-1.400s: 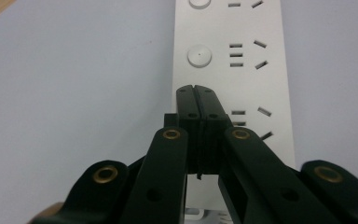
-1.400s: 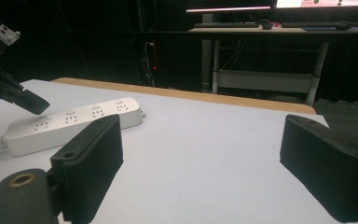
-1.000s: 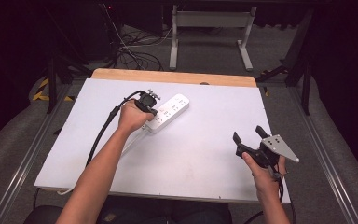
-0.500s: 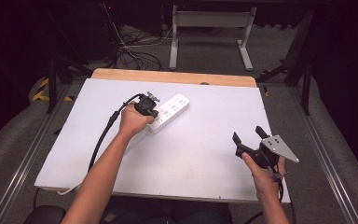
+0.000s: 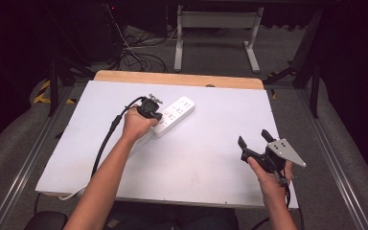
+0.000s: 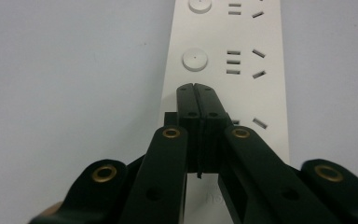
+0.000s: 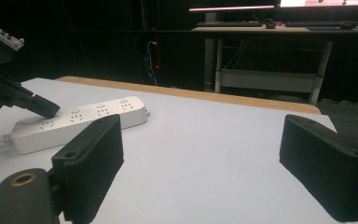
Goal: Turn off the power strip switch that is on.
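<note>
Two black tongs are over a white table (image 5: 211,158). A white plastic power strip (image 5: 173,115) lies flat on the table, toward the far side from the person and a little left of the middle. The strip is long and smooth, with round buttons and small slots along its top. A white cord runs out of its near end.

The left gripper (image 6: 196,88) has its jaws pressed together, with nothing between them. The tips sit right on top of the power strip, just next to a round button (image 6: 194,60). From above, the left gripper (image 5: 154,106) is over the near end of the strip.

The right gripper (image 5: 255,139) is held up well apart from the power strip, near the right side of the table. Its thick, rough black jaws are spread wide and hold nothing. A grey three-cornered metal plate (image 5: 287,152) sits on top of it.
</note>
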A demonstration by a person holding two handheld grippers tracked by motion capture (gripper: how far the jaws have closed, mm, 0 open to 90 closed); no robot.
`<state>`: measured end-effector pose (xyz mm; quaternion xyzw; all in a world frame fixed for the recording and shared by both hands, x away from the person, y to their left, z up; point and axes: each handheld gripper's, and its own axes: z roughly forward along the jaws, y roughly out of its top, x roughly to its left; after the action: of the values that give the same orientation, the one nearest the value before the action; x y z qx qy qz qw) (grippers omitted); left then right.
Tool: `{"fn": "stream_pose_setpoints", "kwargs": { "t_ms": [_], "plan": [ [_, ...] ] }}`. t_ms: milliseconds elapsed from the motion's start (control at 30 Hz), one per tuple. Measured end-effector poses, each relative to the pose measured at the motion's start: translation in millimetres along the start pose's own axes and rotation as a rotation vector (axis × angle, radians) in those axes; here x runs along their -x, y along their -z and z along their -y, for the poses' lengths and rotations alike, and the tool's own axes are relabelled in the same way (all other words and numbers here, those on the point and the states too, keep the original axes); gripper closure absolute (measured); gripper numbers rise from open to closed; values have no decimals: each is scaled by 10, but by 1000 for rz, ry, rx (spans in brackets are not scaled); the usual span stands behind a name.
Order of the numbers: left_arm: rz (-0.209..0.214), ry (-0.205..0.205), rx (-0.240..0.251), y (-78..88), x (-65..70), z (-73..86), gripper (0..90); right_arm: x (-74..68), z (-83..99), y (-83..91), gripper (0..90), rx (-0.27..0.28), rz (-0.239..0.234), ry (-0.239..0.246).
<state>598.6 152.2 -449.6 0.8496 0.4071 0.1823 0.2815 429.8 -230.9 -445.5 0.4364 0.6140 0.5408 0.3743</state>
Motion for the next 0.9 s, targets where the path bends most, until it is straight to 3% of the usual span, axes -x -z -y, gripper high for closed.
{"fn": "stream_pose_setpoints", "kwargs": {
  "t_ms": [200,400,500,600,733,800,833,900],
  "plan": [
    [12,11,-1,7,-12,0,900,15,4,8,141,-2,3,-6],
    [3,-7,-14,9,-2,-27,900,37,13,18,142,-1,11,-12],
    [31,26,4,36,-52,-20,900,33,16,20,143,-2,12,-12],
    [36,32,11,57,-83,6,900,26,18,18,144,-4,8,-9],
    [56,71,87,147,-135,51,900,30,22,22,145,-6,11,-15],
    [43,80,125,225,-182,72,900,33,22,23,145,-6,11,-17],
    [37,104,165,327,-243,103,900,38,20,24,145,-3,12,-13],
    [29,109,185,382,-278,120,900,38,16,23,145,-1,14,-10]
  ]
}}
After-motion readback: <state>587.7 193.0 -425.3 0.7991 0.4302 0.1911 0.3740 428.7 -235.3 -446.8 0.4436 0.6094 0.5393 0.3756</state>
